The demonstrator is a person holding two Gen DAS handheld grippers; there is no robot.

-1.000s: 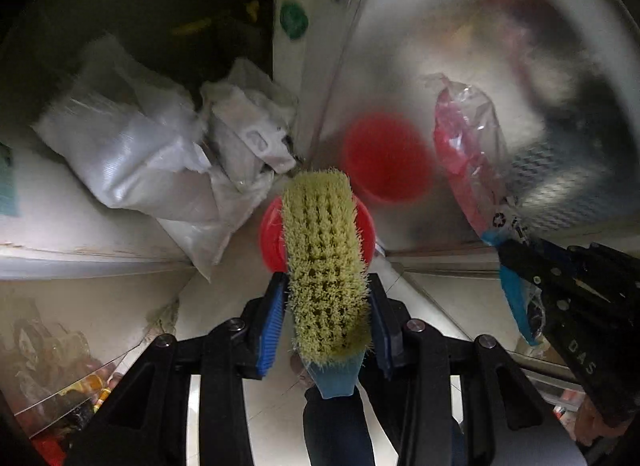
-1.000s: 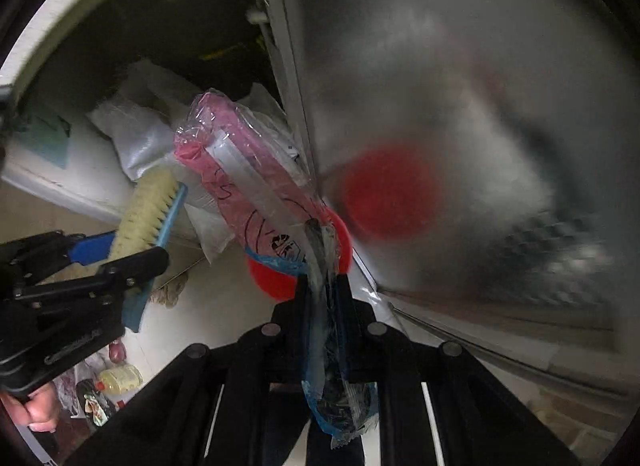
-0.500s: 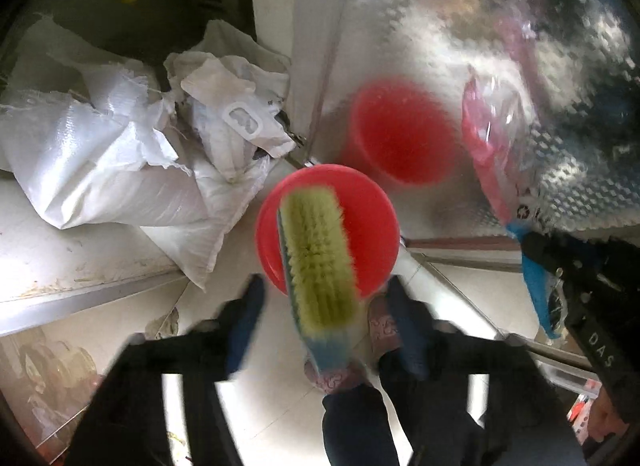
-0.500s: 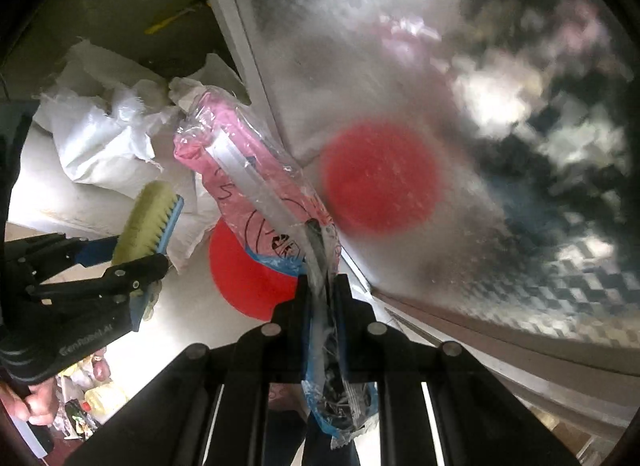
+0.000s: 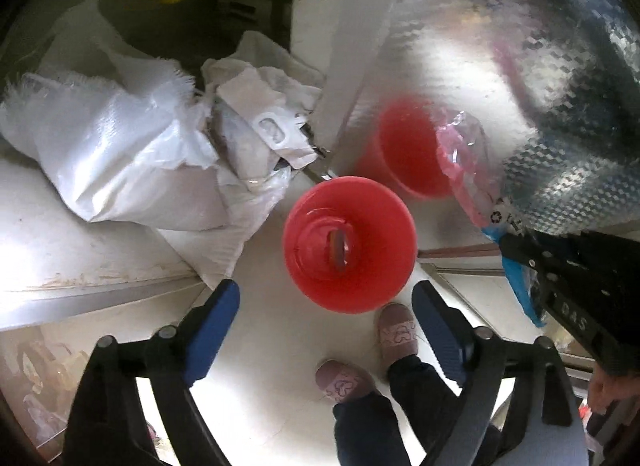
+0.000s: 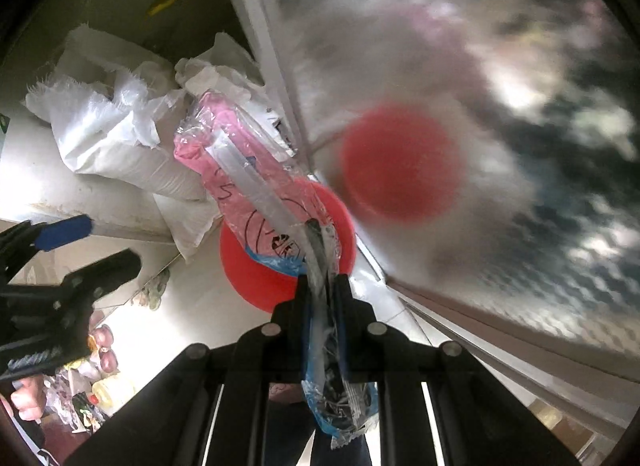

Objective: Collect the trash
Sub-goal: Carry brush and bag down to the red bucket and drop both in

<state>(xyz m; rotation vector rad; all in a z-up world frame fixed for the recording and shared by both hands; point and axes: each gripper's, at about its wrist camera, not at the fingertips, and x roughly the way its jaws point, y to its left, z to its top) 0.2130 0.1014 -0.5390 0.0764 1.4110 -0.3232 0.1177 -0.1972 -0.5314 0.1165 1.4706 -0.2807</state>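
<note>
A red bin (image 5: 348,244) stands on the pale floor below both grippers; it also shows in the right wrist view (image 6: 256,270). Something lies at its bottom, seen edge-on (image 5: 338,244). My left gripper (image 5: 326,308) is open and empty above the bin's near rim. My right gripper (image 6: 322,286) is shut on a pink and blue plastic wrapper (image 6: 244,173), held above the bin. The wrapper (image 5: 466,161) and right gripper (image 5: 568,278) show at the right of the left wrist view.
White woven sacks (image 5: 120,157) are piled at the left against a white door frame (image 5: 344,41). A shiny metal panel (image 5: 520,65) at the right mirrors the bin. The person's slippered feet (image 5: 396,332) stand just before the bin.
My left gripper opened and let go of the yellow-bristled brush, which dropped into the red bin. Both grippers now sit higher over the bin. The right gripper kept its hold on the wrapper.
</note>
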